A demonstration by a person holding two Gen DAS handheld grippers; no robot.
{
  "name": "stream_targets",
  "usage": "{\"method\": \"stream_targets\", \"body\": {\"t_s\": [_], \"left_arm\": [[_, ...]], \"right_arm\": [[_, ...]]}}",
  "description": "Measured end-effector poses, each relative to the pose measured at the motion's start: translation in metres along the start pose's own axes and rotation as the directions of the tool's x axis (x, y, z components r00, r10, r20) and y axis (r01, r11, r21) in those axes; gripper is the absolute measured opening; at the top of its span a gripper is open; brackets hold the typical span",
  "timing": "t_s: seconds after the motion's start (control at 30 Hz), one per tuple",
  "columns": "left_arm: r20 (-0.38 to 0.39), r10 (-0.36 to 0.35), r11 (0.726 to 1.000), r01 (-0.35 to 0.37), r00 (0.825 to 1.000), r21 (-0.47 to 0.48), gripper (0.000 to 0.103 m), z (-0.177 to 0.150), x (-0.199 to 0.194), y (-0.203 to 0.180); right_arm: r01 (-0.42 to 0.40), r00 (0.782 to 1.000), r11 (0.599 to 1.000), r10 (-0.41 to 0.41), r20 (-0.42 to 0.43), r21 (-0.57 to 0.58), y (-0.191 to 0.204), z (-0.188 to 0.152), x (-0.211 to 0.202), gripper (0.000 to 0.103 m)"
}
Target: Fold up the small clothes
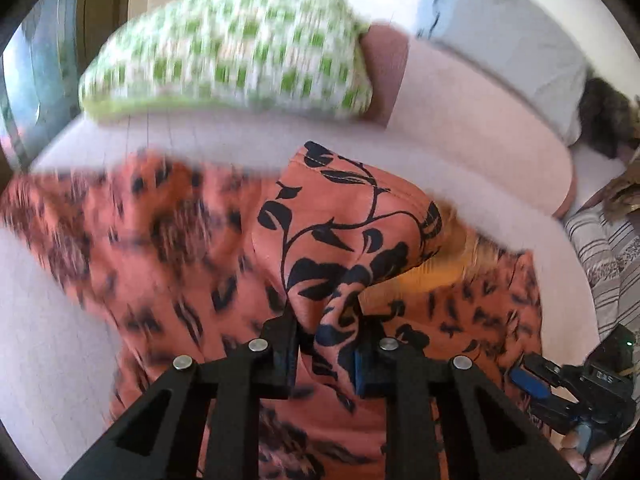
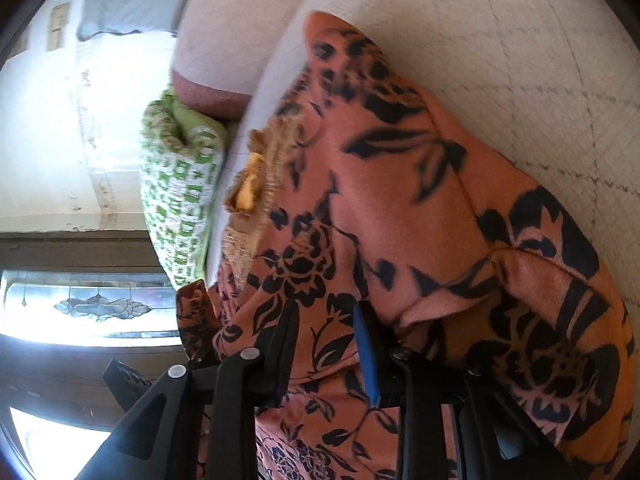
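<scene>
An orange garment with a black floral print [image 1: 224,264] lies spread on a white bed. My left gripper [image 1: 324,320] is shut on a bunched fold of it, and that fold rises as a peak [image 1: 344,208] just ahead of the fingers. In the right wrist view the same garment [image 2: 400,184] fills the middle, and my right gripper [image 2: 326,316] is shut on its cloth, which runs between the black finger and the blue-padded one. A yellow fringed trim [image 2: 256,184] shows at the garment's far edge. The right gripper [image 1: 568,384] also appears at the lower right of the left wrist view.
A green and white checked pillow [image 1: 224,48] lies at the head of the white quilted bed [image 1: 460,128], with a pink bolster [image 1: 384,68] and a pale blue cloth [image 1: 500,32] beside it. Striped fabric [image 1: 604,256] sits at the right edge. A stained-glass window [image 2: 92,304] is to the left.
</scene>
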State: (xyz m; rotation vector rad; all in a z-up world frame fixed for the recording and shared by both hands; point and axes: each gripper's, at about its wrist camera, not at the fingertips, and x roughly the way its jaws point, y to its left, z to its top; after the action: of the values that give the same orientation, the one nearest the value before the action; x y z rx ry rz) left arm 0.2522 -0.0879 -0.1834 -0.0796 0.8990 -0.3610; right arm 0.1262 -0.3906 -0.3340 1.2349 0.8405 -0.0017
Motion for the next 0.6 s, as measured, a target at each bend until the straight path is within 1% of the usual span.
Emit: {"method": "stream_targets", "body": {"t_s": [0.03,0.07,0.1,0.13,0.17,0.2,0.27,0.3,0.33,0.37,0.4,0.47,0.5,0.53,0.6], "left_arm": [[0.041,-0.011,1.0,0.01,0.999,0.017,0.021,0.006,-0.004,0.002],[0.068,-0.023,0.999,0.021,0.997,0.029,0.024,0.011,-0.006,0.004],[0.064,-0.027,0.999,0.025,0.998,0.028,0.026,0.014,-0.004,0.01],[0.025,-0.025,1.0,0.024,0.999,0.016,0.034,0.014,0.002,0.017],[-0.022,-0.019,1.0,0.019,1.0,0.002,0.041,0.006,0.005,0.022],[-0.073,0.002,1.0,-0.004,0.997,-0.022,0.042,-0.003,0.011,0.035],[-0.111,0.041,0.997,-0.048,0.993,-0.063,0.048,-0.017,0.014,0.056],[-0.126,0.051,0.991,-0.065,0.991,-0.115,0.049,-0.028,0.01,0.075],[-0.127,0.046,0.987,-0.064,0.991,-0.149,0.049,-0.033,0.006,0.085],[-0.117,0.037,0.98,-0.059,0.992,-0.192,0.049,-0.039,0.0,0.098],[-0.101,0.06,0.97,-0.082,0.993,-0.231,0.049,-0.042,-0.009,0.113],[-0.084,0.121,0.953,-0.139,0.989,-0.268,0.049,-0.043,-0.021,0.131],[-0.072,0.134,0.945,-0.15,0.988,-0.291,0.049,-0.042,-0.027,0.135],[-0.064,0.131,0.943,-0.144,0.989,-0.301,0.049,-0.04,-0.031,0.136],[-0.036,0.11,0.952,-0.116,0.993,-0.283,0.05,-0.035,-0.037,0.122]], "right_arm": [[-0.019,1.0,0.999,0.02,0.021,-0.03,0.007,-0.001,-0.002,0.033],[-0.034,0.998,0.997,0.037,0.041,-0.064,0.015,-0.002,-0.003,0.033],[-0.038,0.998,0.995,0.042,0.049,-0.09,0.021,-0.003,-0.003,0.033],[-0.031,0.999,0.994,0.035,0.038,-0.104,0.026,-0.005,0.001,0.033],[-0.018,1.0,0.995,0.021,0.022,-0.102,0.027,-0.006,0.006,0.033],[0.003,1.0,0.996,-0.004,-0.003,-0.091,0.025,-0.007,0.013,0.033],[0.053,0.998,0.995,-0.055,-0.02,-0.08,0.02,-0.007,0.02,0.033],[0.078,0.997,0.994,-0.079,-0.009,-0.082,0.02,-0.006,0.02,0.033],[0.103,0.995,0.991,-0.102,0.012,-0.086,0.019,-0.004,0.017,0.033],[0.106,0.994,0.991,-0.105,0.023,-0.086,0.019,-0.003,0.014,0.033],[0.103,0.994,0.991,-0.1,0.035,-0.083,0.018,-0.002,0.011,0.033],[0.077,0.996,0.994,-0.073,0.06,-0.074,0.018,0.0,0.004,0.033],[0.049,0.996,0.996,-0.043,0.075,-0.077,0.019,0.0,0.001,0.033],[0.023,0.996,0.995,-0.016,0.083,-0.092,0.023,0.0,0.001,0.033],[0.024,0.997,0.992,-0.015,0.072,-0.125,0.03,-0.002,0.004,0.033]]}}
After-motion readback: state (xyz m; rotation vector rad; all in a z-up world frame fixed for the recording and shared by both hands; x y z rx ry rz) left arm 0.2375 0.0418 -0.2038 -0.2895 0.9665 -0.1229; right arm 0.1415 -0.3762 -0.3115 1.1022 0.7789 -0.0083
